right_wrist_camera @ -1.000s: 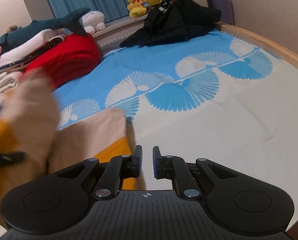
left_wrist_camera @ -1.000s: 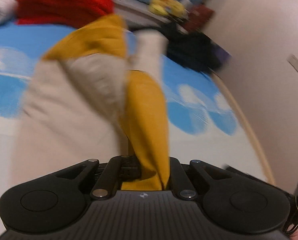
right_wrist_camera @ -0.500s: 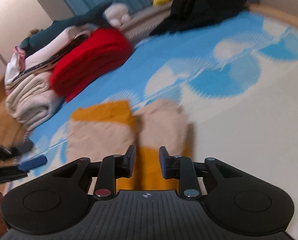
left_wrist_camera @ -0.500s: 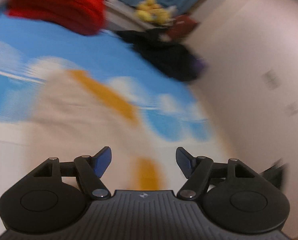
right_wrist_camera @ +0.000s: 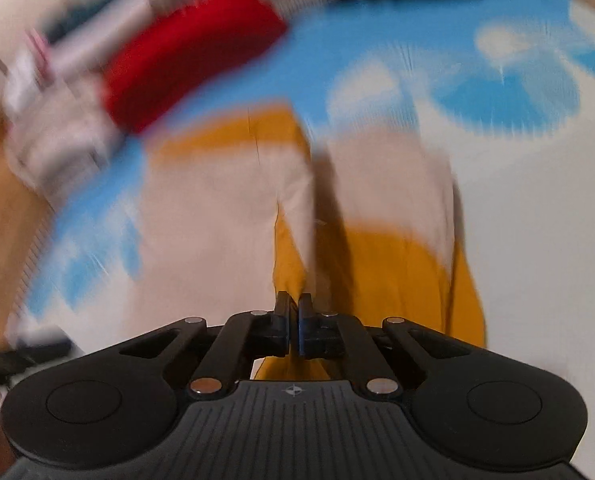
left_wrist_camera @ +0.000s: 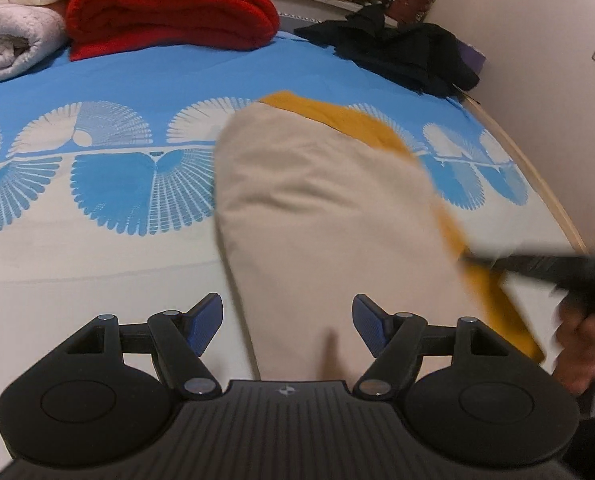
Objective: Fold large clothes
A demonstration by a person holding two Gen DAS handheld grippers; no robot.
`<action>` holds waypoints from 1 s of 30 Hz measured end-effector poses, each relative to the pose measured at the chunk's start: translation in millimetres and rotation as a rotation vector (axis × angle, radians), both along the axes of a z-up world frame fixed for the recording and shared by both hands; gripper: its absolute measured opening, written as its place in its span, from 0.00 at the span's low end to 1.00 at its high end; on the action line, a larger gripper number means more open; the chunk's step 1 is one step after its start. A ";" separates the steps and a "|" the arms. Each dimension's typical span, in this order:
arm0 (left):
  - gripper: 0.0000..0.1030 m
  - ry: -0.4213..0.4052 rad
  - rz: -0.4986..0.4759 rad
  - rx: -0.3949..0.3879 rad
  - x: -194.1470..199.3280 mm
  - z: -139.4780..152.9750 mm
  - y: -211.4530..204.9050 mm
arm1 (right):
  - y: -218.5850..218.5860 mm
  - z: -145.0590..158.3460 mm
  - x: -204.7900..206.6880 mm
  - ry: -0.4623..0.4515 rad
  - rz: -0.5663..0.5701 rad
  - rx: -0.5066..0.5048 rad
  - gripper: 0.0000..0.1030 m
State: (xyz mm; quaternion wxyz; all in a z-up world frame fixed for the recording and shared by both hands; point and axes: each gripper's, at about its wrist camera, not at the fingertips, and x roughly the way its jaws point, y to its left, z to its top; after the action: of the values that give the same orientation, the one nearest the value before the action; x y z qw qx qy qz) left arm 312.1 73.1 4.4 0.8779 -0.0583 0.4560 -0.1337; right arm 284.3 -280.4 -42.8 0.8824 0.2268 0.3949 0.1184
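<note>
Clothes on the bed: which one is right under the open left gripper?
The beige-and-mustard garment, lying flat; the red pile, white towels and black heap sit farther back.

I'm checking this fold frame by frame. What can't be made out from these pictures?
- Left wrist view: the right gripper is a motion-blurred dark streak; its fingers can't be read there.
- Right wrist view: blur hides whether the shut right gripper pinches the beige and mustard garment.
- Left wrist view: the left gripper's body hides the garment's near edge.
</note>
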 end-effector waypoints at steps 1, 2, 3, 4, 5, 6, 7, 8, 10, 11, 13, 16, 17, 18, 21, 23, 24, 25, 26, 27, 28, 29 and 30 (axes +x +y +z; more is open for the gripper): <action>0.75 0.001 -0.008 -0.004 -4.3 1.1 5.7 | -10.8 14.1 -6.4 -0.072 -0.028 0.047 0.02; 0.75 0.002 -0.018 -0.013 -6.1 3.5 3.7 | -20.9 28.0 -14.8 -0.143 -0.056 0.072 0.02; 0.75 0.002 -0.033 -0.025 -6.0 4.2 -1.2 | -28.8 38.6 -22.5 -0.201 -0.083 0.048 0.02; 0.75 0.001 -0.045 -0.032 -3.5 2.6 -5.3 | -33.0 43.7 -27.1 -0.231 -0.109 -0.009 0.02; 0.75 0.002 -0.062 -0.038 -3.6 2.5 -11.0 | -38.1 43.7 -29.6 -0.235 -0.142 -0.076 0.02; 0.75 0.003 -0.082 -0.041 -3.7 1.8 -17.6 | -44.9 38.4 -28.4 -0.207 -0.176 -0.128 0.02; 0.75 0.006 -0.103 -0.041 -3.9 0.4 -23.8 | -50.8 31.9 -25.1 -0.168 -0.198 -0.157 0.02; 0.75 0.009 -0.127 -0.036 -4.3 -1.2 -30.8 | -55.7 23.4 -21.1 -0.123 -0.209 -0.180 0.02; 0.75 0.018 -0.168 -0.030 -5.9 -5.6 -43.8 | -60.4 8.2 -15.6 -0.060 -0.210 -0.212 0.02; 0.75 0.026 -0.189 -0.030 -6.8 -7.8 -49.6 | -58.9 2.0 -13.6 -0.039 -0.197 -0.227 0.02; 0.75 0.063 -0.250 -0.002 -8.5 -18.9 -61.8 | -53.5 -8.6 -9.6 0.006 -0.176 -0.266 0.01; 0.75 0.187 -0.350 0.169 -12.0 -63.6 -81.6 | -46.6 -29.8 0.0 0.115 -0.157 -0.313 0.01; 0.76 0.210 -0.371 0.226 -14.3 -76.5 -86.8 | -44.1 -37.7 1.1 0.149 -0.148 -0.314 0.01; 0.77 0.213 -0.379 0.246 -15.6 -83.1 -88.4 | -42.5 -44.4 2.0 0.175 -0.143 -0.307 0.02; 0.76 0.207 -0.369 0.189 -13.2 -70.0 -80.4 | -32.5 -51.7 -1.5 0.169 -0.134 -0.358 0.02; 0.76 0.166 -0.383 0.153 -16.0 -51.8 -74.1 | -34.3 -49.0 -3.5 0.159 -0.139 -0.346 0.02; 0.76 0.154 -0.394 0.119 -17.9 -45.9 -69.9 | -35.1 -46.5 -4.4 0.152 -0.137 -0.341 0.02; 0.76 0.164 -0.403 0.101 -21.8 -44.7 -68.9 | -36.4 -44.9 -5.5 0.146 -0.134 -0.338 0.02; 0.73 0.197 -0.408 0.137 -22.3 -55.1 -69.7 | -39.2 -44.2 -5.8 0.142 -0.129 -0.334 0.02; 0.74 0.225 -0.416 0.210 -24.2 -69.6 -72.8 | -40.8 -43.3 -7.7 0.136 -0.124 -0.330 0.02; 0.75 0.245 -0.429 0.263 -27.2 -82.9 -76.0 | -42.3 -42.6 -8.5 0.134 -0.115 -0.326 0.02; 0.75 0.253 -0.441 0.280 -29.4 -88.9 -78.4 | -43.8 -43.5 -8.7 0.139 -0.100 -0.318 0.02; 0.75 0.246 -0.441 0.272 -28.7 -86.2 -78.5 | -43.9 -43.5 -9.8 0.139 -0.095 -0.321 0.01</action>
State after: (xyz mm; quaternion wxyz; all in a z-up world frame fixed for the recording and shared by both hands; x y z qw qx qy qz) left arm 283.4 -5.4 -81.8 0.7655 0.1448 0.5746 -0.2509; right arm 274.5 -324.3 -86.3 0.8824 0.1091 0.4576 -0.0041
